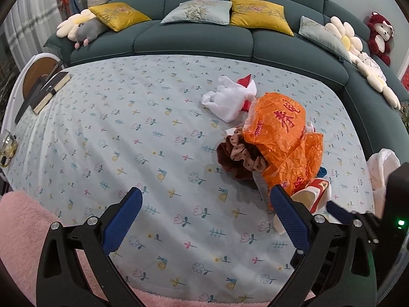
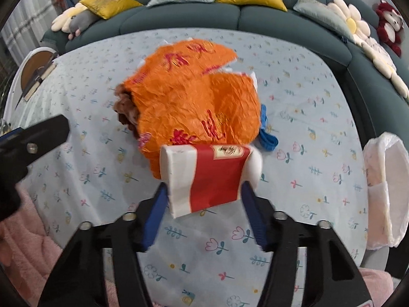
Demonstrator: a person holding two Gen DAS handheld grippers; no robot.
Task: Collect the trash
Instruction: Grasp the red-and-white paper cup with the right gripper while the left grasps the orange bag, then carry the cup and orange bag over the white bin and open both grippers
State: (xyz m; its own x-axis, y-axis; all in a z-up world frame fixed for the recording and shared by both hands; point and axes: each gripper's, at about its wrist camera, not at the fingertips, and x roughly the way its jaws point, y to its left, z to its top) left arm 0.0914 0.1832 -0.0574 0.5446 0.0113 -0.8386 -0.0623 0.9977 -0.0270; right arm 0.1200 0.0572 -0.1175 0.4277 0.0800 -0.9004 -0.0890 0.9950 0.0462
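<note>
A pile of trash lies on the flower-print tablecloth [image 1: 153, 153]. It holds a crumpled orange plastic bag [image 1: 281, 138] [image 2: 194, 94], a white crumpled bag [image 1: 230, 99], brown scrunchies [image 1: 240, 153] and a blue scrap [image 2: 268, 138]. My right gripper [image 2: 204, 188] is shut on a red and white paper pack [image 2: 212, 176] at the near side of the orange bag, with its blue pads against both sides. My left gripper [image 1: 206, 192] stands open over bare cloth just left of the pile, holding nothing. In the left wrist view the pack [image 1: 315, 192] shows beside my right fingertip.
A white-lined bin bag [image 2: 386, 186] [image 1: 383, 168] stands open at the table's right edge. A book [image 1: 51, 89] and a glass [image 1: 7, 145] sit at the left edge. A teal sofa [image 1: 191, 38] with cushions and plush toys runs behind. Pink fluffy fabric [image 1: 23, 230] lies at the near edge.
</note>
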